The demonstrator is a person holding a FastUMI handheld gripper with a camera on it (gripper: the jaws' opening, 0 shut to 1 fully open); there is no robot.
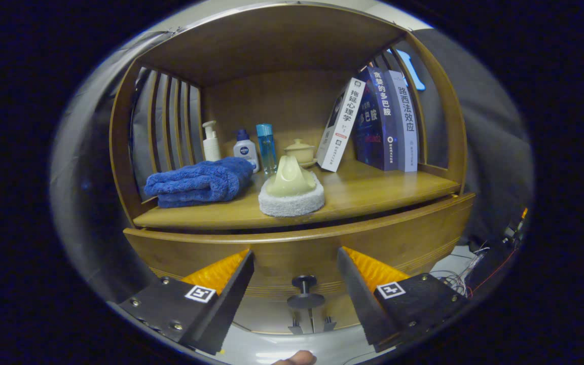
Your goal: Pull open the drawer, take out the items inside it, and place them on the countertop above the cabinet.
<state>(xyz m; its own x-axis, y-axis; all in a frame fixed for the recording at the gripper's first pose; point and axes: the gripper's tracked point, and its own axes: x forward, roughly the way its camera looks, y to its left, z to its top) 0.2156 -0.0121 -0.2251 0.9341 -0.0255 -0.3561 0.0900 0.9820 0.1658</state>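
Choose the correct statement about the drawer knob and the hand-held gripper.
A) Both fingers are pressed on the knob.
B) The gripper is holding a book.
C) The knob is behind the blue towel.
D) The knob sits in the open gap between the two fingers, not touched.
D: the hand-held gripper is open, and the dark drawer knob stands free in the gap between its fingers, on the closed drawer front.

Dim, warm light from above; shelf (292,203) centre sharp, fisheye bends edges hard, glare on pale floor (271,350) below fingers, outer rim prob soft/blurry
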